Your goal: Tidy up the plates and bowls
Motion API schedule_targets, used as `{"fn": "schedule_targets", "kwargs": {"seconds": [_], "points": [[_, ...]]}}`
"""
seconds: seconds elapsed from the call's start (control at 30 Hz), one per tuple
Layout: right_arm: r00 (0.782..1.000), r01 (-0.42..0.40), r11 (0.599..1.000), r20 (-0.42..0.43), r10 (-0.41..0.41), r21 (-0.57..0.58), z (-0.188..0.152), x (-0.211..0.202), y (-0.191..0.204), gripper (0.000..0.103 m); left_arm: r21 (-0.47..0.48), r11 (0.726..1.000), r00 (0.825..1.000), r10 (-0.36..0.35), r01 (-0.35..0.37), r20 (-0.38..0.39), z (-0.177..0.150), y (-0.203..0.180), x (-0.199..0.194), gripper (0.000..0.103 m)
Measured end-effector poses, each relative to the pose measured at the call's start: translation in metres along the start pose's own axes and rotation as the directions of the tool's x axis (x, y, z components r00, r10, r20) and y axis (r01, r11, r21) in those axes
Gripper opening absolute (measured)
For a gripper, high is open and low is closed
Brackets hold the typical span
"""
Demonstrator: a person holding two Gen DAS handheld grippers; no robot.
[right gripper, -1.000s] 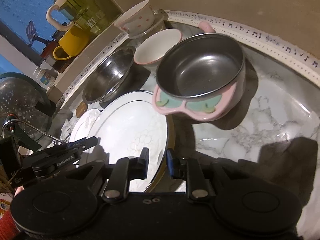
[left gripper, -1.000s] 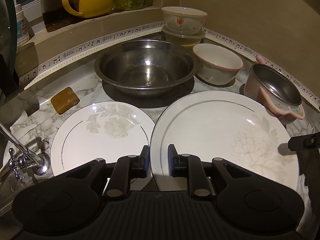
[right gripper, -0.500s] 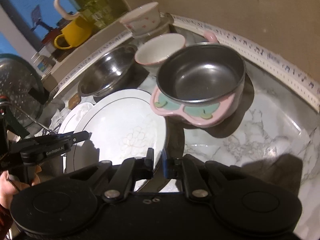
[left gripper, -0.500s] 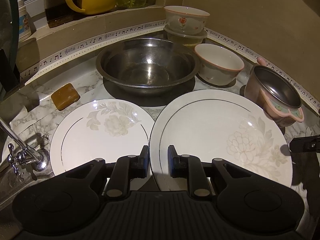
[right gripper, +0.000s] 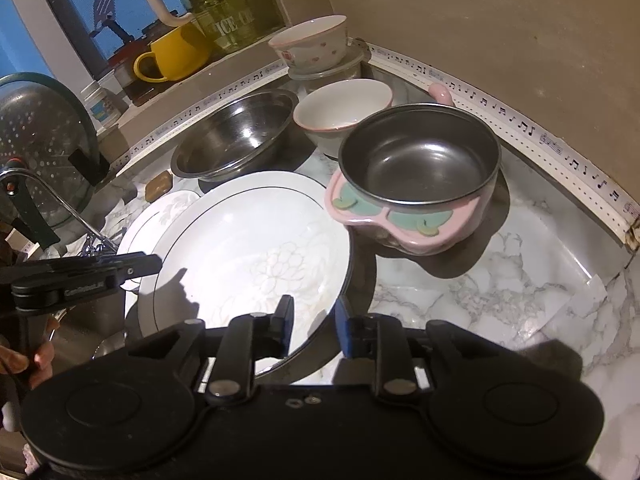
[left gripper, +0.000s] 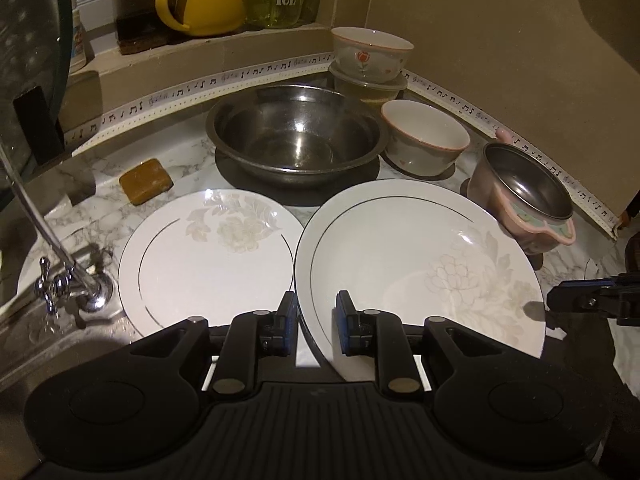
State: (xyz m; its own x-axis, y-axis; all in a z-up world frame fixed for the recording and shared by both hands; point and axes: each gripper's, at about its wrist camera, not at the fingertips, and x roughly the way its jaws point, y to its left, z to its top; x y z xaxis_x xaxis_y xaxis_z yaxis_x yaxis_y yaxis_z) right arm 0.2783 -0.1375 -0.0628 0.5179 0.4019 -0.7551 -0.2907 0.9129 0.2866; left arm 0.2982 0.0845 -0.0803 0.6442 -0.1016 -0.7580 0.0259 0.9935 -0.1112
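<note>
Left wrist view: the left gripper (left gripper: 316, 328) hangs parted over two glossy round plates, the large plate (left gripper: 416, 264) right of the small plate (left gripper: 208, 256).

Right wrist view: the right gripper (right gripper: 312, 326) straddles the large plate's (right gripper: 248, 252) near rim, jaws apart; a steel-lined pink bowl (right gripper: 416, 176) sits beyond.

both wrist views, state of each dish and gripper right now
large plate: flat, empty
small plate: flat, empty
steel basin: upright, empty
pink-handled bowl: upright, empty
rose bowl: stacked on a container
left gripper: open
right gripper: open
</note>
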Motion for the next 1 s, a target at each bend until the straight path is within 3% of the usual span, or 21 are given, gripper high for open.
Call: {"fn": "schedule_targets", "kwargs": {"seconds": [0.03,0.1,0.17,0.4,0.57,1.0], "points": [[1.000,0.007,1.000,0.001,-0.007,0.001,-0.001,0.000,0.000,0.033,-0.003,1.000,1.000,0.002,-0.002,-0.006,-0.001,0.000,0.000,0.023],[1.000,0.014,1.000,0.005,-0.014,0.002,-0.001,0.000,-0.001,0.043,-0.011,1.000,0.999,-0.006,0.006,-0.034,-0.002,0.000,0.003,0.045],[1.000,0.004,1.000,-0.006,-0.004,0.011,-0.001,0.004,-0.002,0.054,-0.023,1.000,0.999,-0.011,0.010,-0.040,-0.003,0.000,0.005,0.054],[0.999,-0.004,1.000,-0.031,0.004,0.014,0.002,0.025,-0.001,0.051,-0.060,0.997,0.995,-0.047,0.042,-0.087,-0.003,-0.004,0.015,0.054],[0.999,-0.017,0.999,-0.049,0.019,0.040,0.006,0.037,-0.007,0.042,-0.102,0.994,0.991,-0.052,0.039,-0.127,-0.003,-0.003,0.025,0.053],[0.994,-0.077,0.987,-0.069,0.088,0.145,0.016,0.055,-0.030,0.018,-0.210,0.976,0.986,-0.082,0.050,-0.148,0.001,0.005,0.033,0.037]]}}
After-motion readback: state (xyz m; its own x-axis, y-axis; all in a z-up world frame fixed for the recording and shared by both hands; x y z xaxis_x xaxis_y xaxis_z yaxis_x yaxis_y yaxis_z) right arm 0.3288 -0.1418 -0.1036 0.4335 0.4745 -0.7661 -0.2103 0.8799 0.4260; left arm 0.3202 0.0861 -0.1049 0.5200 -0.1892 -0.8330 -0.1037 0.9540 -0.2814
